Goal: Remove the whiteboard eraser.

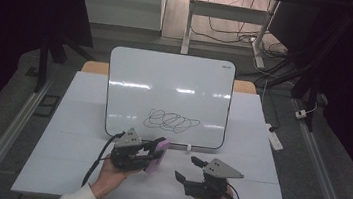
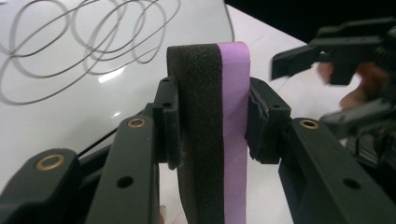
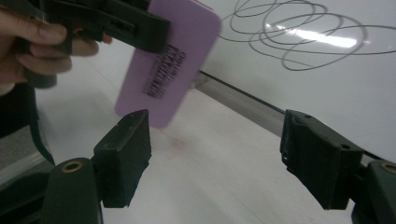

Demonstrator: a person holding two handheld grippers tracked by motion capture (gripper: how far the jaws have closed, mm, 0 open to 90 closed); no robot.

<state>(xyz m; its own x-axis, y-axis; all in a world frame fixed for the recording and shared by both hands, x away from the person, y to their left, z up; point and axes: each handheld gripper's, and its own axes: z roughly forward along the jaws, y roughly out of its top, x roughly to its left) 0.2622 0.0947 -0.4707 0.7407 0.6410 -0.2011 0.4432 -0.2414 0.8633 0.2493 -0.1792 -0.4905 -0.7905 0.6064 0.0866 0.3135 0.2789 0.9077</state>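
1. The left gripper (image 1: pixel 151 153) is clamped on a whiteboard eraser (image 2: pixel 215 130), its jaws pressing the black felt on one side and the purple back on the other. It hangs just above the white table (image 1: pixel 70 132), close to the bottom edge of the whiteboard (image 1: pixel 167 78) that stands propped near the middle.
2. The right gripper (image 1: pixel 187 168) is empty, its jaws spread wide, low over the table just beside the left one.
3. The scribble (image 1: pixel 171 121) sits low on the board. If wiping it is the aim, I reckon the first risk is the board itself: it leans upright, and a firm push from the front could tip or slide it back.
4. The free gripper is near enough to steady the board, but nothing holds it yet.
5. The eraser is pinched across its thickness, so the felt faces sideways into a jaw. Without a turn of the wrist, a purple edge or a jaw would meet the board instead.
6. The felt is soft; a hard drag could twist the eraser out of the grip.
7. The two grippers are close and could knock together.
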